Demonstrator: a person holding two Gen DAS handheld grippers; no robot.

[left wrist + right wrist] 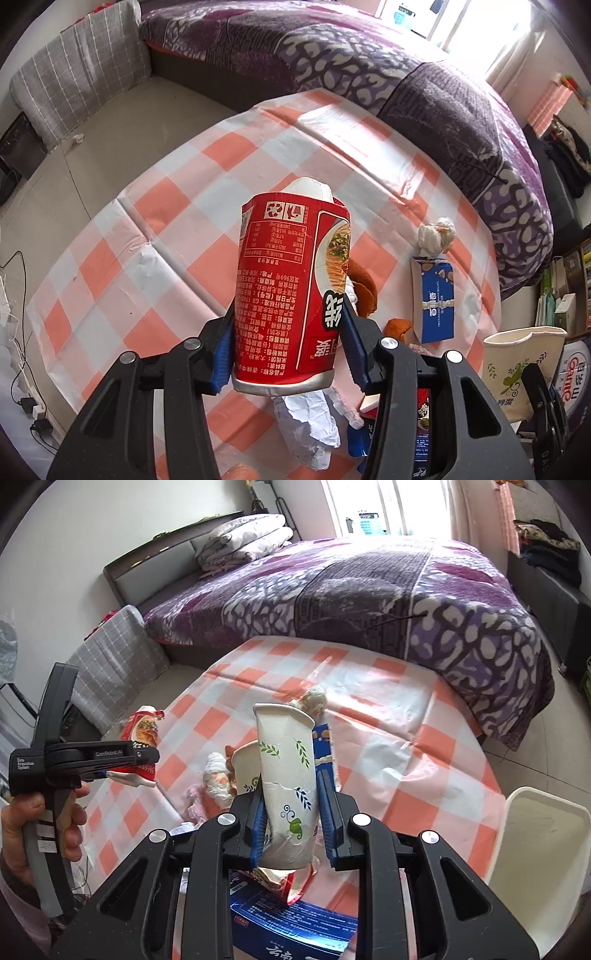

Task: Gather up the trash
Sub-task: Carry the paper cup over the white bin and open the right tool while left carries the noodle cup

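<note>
The left gripper [286, 354] had its fingers clamped on the red noodle cup [291, 288] above the checked bench [155, 236], while the right gripper [293, 823] squeezed a crumpled paper cup [290, 786] between its fingers

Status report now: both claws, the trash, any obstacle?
Left claw shut on red noodle cup. Right claw shut on crushed paper cup. White bin nearby, path clear.

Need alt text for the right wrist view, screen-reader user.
The right gripper clamps a crumpled white paper cup with leaf prints above a checked tablecloth strewn with trash. At left a hand holds the left gripper shut on a red noodle cup; a white bin stands at right.
</note>
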